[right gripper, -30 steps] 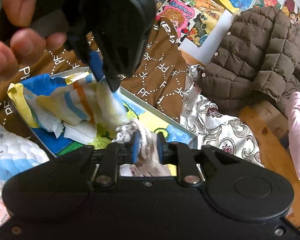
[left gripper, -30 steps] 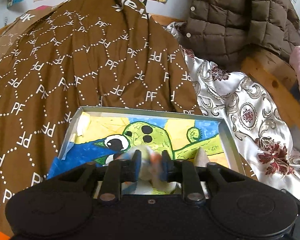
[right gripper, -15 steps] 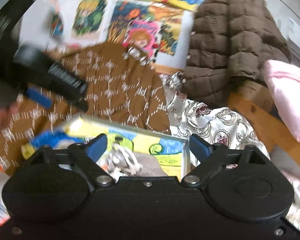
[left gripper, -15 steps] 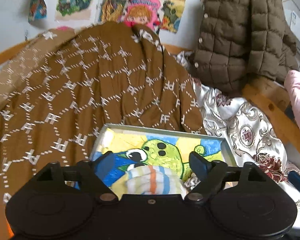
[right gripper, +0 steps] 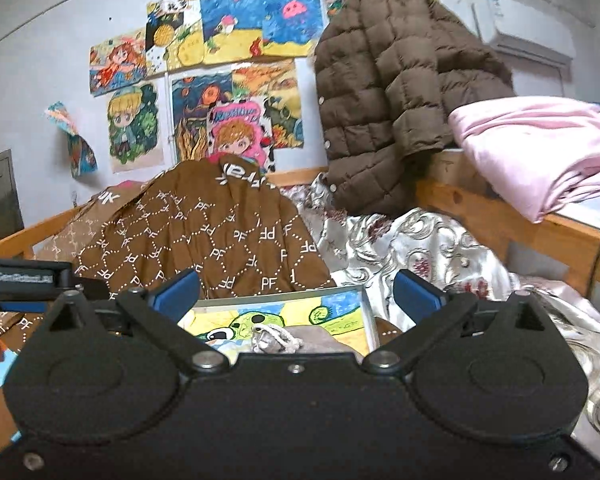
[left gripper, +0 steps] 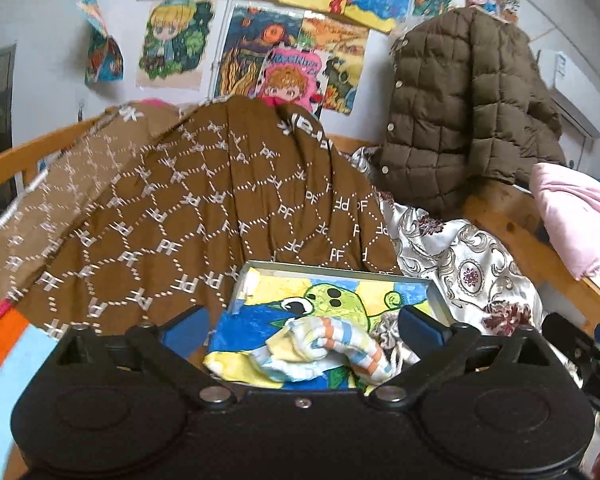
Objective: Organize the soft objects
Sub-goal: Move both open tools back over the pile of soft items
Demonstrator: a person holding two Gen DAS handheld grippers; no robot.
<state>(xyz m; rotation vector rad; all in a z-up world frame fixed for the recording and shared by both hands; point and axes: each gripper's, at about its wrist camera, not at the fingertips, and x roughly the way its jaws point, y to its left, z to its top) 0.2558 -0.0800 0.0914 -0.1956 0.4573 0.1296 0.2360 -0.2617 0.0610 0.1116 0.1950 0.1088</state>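
We held the left gripper (left gripper: 302,326) above the near edge of the shallow grey tray lined with a green cartoon drawing (left gripper: 436,292), its blue-padded jaws opening wide with nothing pressed between them. The crumpled striped white, blue and orange cloth (left gripper: 324,350) lay released in the tray's near part, below and between the pads but touching neither. Our right gripper (right gripper: 296,292) was likewise opening, its pads standing clear to either side. Beneath it the small grey drawstring pouch with a white cord (right gripper: 300,340) rested in the tray near its right wall. Just beyond the tray's far rim rose the brown quilt printed with white letters (left gripper: 220,208), and the silvery floral satin cover (left gripper: 460,256) crowded its right edge, so free room lay mostly above the tray. Further right, past the satin, the wooden bed rail (right gripper: 480,208) carried a brown padded jacket (right gripper: 388,92) and a folded pink blanket (right gripper: 540,144).
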